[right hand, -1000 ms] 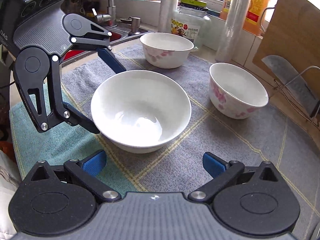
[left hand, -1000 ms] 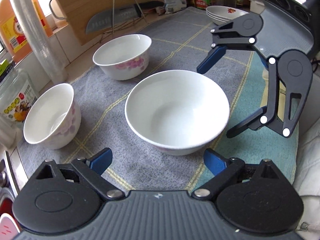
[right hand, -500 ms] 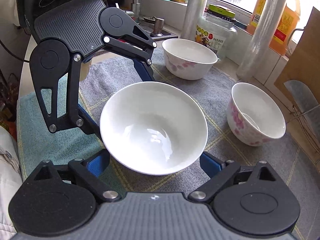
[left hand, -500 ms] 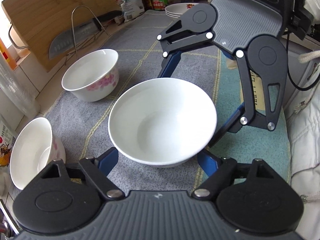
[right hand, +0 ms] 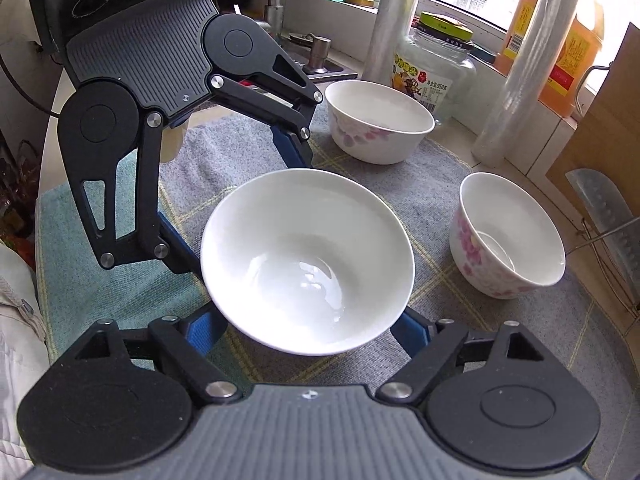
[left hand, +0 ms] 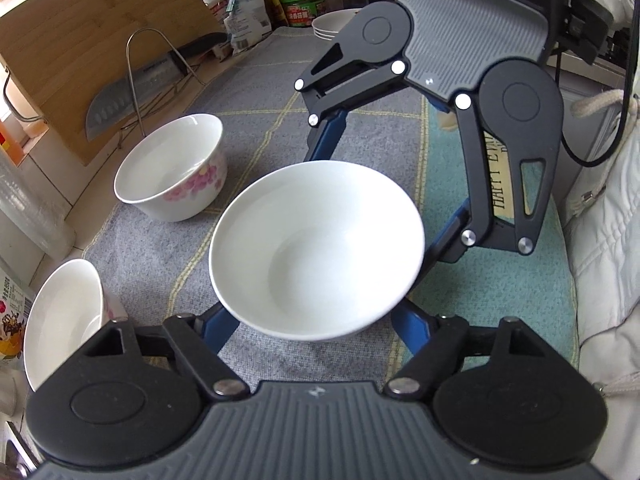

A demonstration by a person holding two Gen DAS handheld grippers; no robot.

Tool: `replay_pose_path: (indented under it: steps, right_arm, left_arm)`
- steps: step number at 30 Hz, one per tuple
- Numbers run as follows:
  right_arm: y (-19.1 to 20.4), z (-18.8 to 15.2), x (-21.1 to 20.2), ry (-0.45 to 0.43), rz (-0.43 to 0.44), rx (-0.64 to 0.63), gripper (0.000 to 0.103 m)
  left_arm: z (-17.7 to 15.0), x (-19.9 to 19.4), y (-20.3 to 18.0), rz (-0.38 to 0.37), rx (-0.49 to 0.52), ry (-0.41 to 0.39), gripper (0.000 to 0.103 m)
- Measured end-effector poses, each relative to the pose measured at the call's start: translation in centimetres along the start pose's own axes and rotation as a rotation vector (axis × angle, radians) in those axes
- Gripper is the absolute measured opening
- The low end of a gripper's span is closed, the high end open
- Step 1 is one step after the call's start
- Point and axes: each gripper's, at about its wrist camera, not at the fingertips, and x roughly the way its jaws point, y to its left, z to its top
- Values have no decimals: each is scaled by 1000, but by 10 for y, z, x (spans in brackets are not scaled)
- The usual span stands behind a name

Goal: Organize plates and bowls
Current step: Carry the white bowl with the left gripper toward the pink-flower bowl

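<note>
Squeezing one smooth white bowl [left hand: 316, 248] from four sides looks slippery. Left tongs [left hand: 316, 326] and right tongs [right hand: 306, 330] are both closing around it, blue pads low at its sides; can't tell if they're pressing yet. It sits mid-table on the grey mat [left hand: 256, 92]. Uneven pressure could tip it or pop it out. Count: two floral bowls [left hand: 170, 168], one plain bowl, one plate stack [left hand: 330, 24], two tongs.
</note>
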Motion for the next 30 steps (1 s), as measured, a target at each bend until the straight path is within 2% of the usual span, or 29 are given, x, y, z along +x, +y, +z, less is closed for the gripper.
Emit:
replay_pose_path:
  steps: [11, 24, 30]
  right_arm:
    - [-11, -23, -34, -8, -40, 18, 90]
    - [-55, -86, -90, 27, -133, 72, 91]
    - [-76, -109, -100, 37, -146, 89, 91]
  left_arm:
    - [36, 6, -12, -5, 38, -26, 82]
    - [115, 55, -32, -44, 103, -83, 82]
    - [139, 78, -38, -50, 115, -88, 82]
